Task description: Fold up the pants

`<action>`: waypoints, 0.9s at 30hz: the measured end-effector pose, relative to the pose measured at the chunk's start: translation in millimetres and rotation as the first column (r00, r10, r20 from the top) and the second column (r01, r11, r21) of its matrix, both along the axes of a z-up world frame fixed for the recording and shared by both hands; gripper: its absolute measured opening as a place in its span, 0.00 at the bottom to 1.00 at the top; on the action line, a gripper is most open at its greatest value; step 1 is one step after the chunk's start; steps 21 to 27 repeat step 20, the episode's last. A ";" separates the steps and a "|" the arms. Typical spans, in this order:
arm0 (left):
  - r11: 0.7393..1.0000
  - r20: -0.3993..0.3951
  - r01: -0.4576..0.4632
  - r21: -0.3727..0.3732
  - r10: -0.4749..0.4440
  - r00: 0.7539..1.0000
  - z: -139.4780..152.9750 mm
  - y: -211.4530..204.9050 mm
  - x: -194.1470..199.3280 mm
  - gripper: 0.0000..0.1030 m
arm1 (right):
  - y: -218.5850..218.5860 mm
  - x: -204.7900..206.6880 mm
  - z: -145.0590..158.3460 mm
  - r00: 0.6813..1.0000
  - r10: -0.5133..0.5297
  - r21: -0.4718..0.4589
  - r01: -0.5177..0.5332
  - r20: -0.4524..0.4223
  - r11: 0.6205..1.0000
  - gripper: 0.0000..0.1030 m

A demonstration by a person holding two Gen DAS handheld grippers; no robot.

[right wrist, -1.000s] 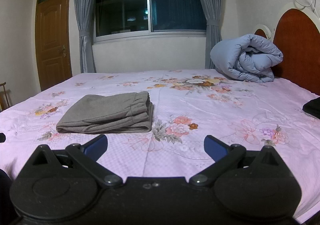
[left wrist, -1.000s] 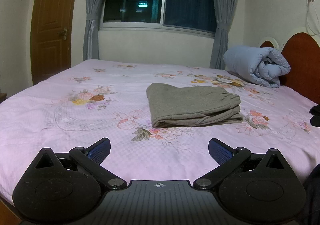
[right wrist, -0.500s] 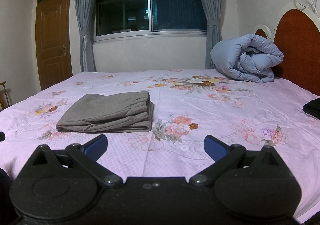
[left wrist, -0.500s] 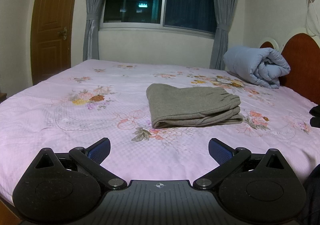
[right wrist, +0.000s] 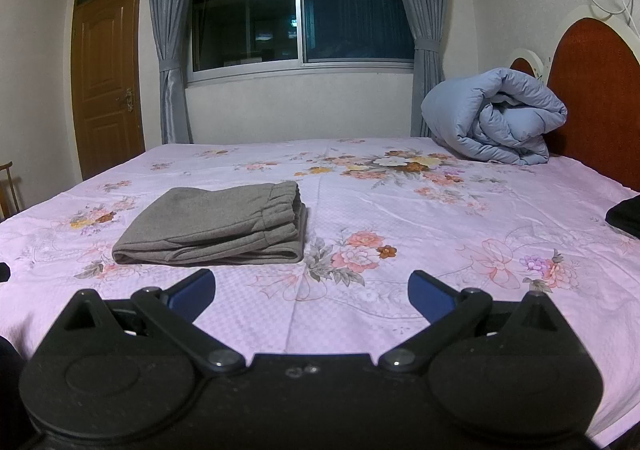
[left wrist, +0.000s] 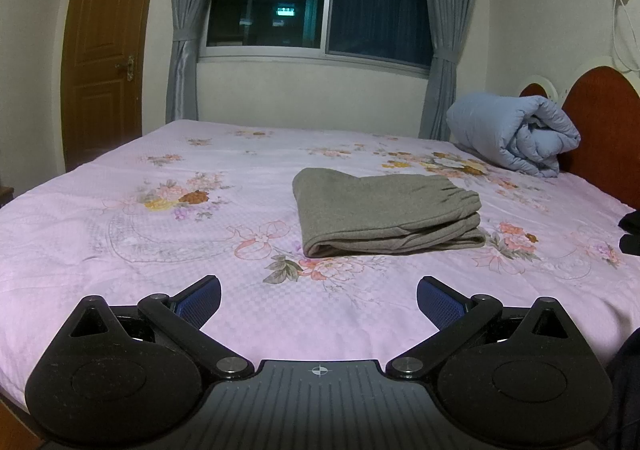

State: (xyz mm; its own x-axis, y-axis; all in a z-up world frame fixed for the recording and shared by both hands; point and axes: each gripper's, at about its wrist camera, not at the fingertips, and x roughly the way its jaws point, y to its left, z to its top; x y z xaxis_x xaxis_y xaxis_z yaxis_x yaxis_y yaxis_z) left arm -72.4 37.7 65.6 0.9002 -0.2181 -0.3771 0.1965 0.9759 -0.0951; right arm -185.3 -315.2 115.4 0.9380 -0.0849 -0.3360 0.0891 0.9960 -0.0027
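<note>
While nothing was in hand, the scene ran as follows, largest thing first.

Bed: the bed (left wrist: 120,234), under a pink flowered sheet, carried everything; a rolled blue quilt (left wrist: 516,134) sat by the headboard, well apart from the work.

Pants: the grey pants (left wrist: 384,214) lay near the middle of the bed in a flat stack of several layers, elastic waistband on the top layer toward the headboard side. From the right wrist view the pants (right wrist: 216,226) sat ahead and to the left.

Progress: judged from the tidy stack, folding looked finished or nearly so.

Handling: soft, thick knit, light, limp, not fragile, probably not slippery. Lifted by one layer, the stack would likely unfold; best taken at the closed fold edge, all layers pinched together, or by two corners.

Left claw: the left claw (left wrist: 319,295) was spread wide, empty, hovering short of the pants.

Right claw: the right claw (right wrist: 312,289) was likewise wide apart, holding nothing.

Writing: no brand, label or readable text was visible on the pants or claws.
</note>
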 end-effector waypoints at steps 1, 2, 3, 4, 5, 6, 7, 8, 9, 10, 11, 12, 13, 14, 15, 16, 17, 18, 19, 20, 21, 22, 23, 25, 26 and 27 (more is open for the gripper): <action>1.000 0.000 0.000 -0.001 0.000 1.000 0.1 -0.2 -0.2 1.00 | 0.1 0.4 0.3 1.000 0.001 0.000 -0.001 -0.001 1.000 0.94; 1.000 0.000 -0.001 -0.001 0.001 1.000 0.1 -0.2 -0.2 1.00 | -0.1 0.4 0.1 1.000 0.001 -0.001 -0.001 -0.002 1.000 0.94; 1.000 0.000 -0.001 -0.001 0.001 1.000 0.1 -0.4 -0.2 1.00 | -0.2 0.2 0.2 1.000 0.001 -0.001 -0.001 -0.002 1.000 0.94; 1.000 0.000 0.000 0.000 0.000 1.000 0.1 -0.5 0.0 1.00 | 0.1 0.3 0.5 1.000 0.001 -0.001 -0.001 -0.001 1.000 0.94; 1.000 0.000 0.000 0.000 0.000 1.000 -0.2 0.0 0.1 1.00 | -0.1 0.2 0.3 1.000 0.001 0.000 -0.001 -0.001 1.000 0.94; 1.000 0.000 0.000 0.000 0.000 1.000 0.0 -0.4 -0.2 1.00 | -0.2 0.3 0.2 1.000 0.001 -0.001 -0.001 -0.001 1.000 0.94; 1.000 0.000 0.000 0.000 0.000 1.000 -0.1 -0.1 0.1 1.00 | -0.1 0.4 0.4 1.000 0.001 -0.001 -0.001 -0.002 1.000 0.94; 1.000 0.000 -0.001 0.000 0.001 1.000 -0.2 -0.1 0.1 1.00 | 0.3 0.3 0.6 1.000 0.000 -0.001 0.000 -0.001 1.000 0.94; 1.000 0.000 -0.001 0.000 0.001 1.000 -0.2 -0.1 0.2 1.00 | 0.2 0.3 0.7 1.000 0.000 -0.001 0.000 -0.001 1.000 0.94; 1.000 -0.001 -0.001 0.000 0.001 1.000 -0.1 -0.5 -0.1 1.00 | 0.0 0.3 0.6 1.000 0.001 -0.001 -0.001 -0.001 1.000 0.94; 1.000 0.000 0.000 -0.001 0.000 1.000 -0.2 0.0 0.2 1.00 | -0.2 0.2 0.4 1.000 0.001 -0.001 -0.001 -0.002 1.000 0.94; 1.000 -0.001 -0.001 -0.004 0.001 1.000 -0.1 -0.1 0.0 1.00 | 0.1 0.3 0.8 1.000 0.001 -0.001 -0.001 -0.001 1.000 0.94; 1.000 -0.002 -0.005 -0.005 0.005 1.000 -0.4 0.0 0.2 1.00 | -0.4 -0.1 0.4 1.000 0.001 -0.002 -0.001 -0.001 1.000 0.94; 1.000 -0.004 -0.010 -0.008 0.010 1.000 0.3 0.6 1.1 1.00 | -0.1 0.1 0.7 1.000 0.001 -0.001 -0.001 -0.001 1.000 0.94; 1.000 -0.007 -0.012 -0.013 0.012 1.000 0.4 1.2 1.9 1.00 | 0.1 0.3 0.9 1.000 0.001 -0.001 -0.001 -0.002 1.000 0.94; 1.000 -0.008 -0.009 -0.022 0.009 1.000 0.5 1.7 2.4 1.00 | -0.1 0.2 0.7 1.000 0.001 -0.001 -0.001 -0.002 1.000 0.94; 1.000 -0.006 -0.006 -0.030 0.006 1.000 0.8 3.4 3.3 1.00 | 0.0 0.3 0.9 1.000 0.001 -0.002 -0.001 -0.002 1.000 0.94; 0.999 -0.003 -0.001 -0.036 0.001 1.000 1.1 3.5 3.3 1.00 | -0.3 0.0 0.6 1.000 0.001 -0.002 -0.001 -0.002 1.000 0.94; 0.999 -0.004 0.003 -0.037 -0.003 1.000 0.7 4.1 3.3 1.00 | -0.3 -0.1 0.5 1.000 0.002 -0.002 -0.002 -0.002 1.000 0.94; 0.999 -0.005 0.006 -0.034 -0.007 1.000 0.4 3.6 3.9 1.00 | -0.2 0.0 0.6 1.000 0.002 -0.002 -0.002 -0.002 1.000 0.94; 0.999 -0.005 0.006 -0.034 -0.007 1.000 0.4 3.6 3.9 1.00 | -0.2 0.0 0.6 1.000 0.002 -0.002 -0.002 -0.002 1.000 0.94; 0.999 -0.005 0.006 -0.034 -0.007 1.000 0.4 3.6 3.9 1.00 | -0.2 0.0 0.6 1.000 0.002 -0.002 -0.002 -0.002 1.000 0.94; 0.999 -0.005 0.006 -0.034 -0.007 1.000 0.4 3.6 3.9 1.00 | -0.2 0.0 0.6 1.000 0.002 -0.002 -0.002 -0.002 1.000 0.94; 0.999 -0.005 0.006 -0.034 -0.007 1.000 0.4 3.6 3.9 1.00 | -0.2 0.0 0.6 1.000 0.002 -0.002 -0.002 -0.002 1.000 0.94; 0.999 -0.005 0.006 -0.034 -0.007 1.000 0.4 3.6 3.9 1.00 | -0.2 0.0 0.6 1.000 0.002 -0.002 -0.002 -0.002 1.000 0.94; 0.999 -0.005 0.006 -0.034 -0.007 1.000 0.4 3.6 3.9 1.00 | -0.2 0.0 0.6 1.000 0.002 -0.002 -0.002 -0.002 1.000 0.94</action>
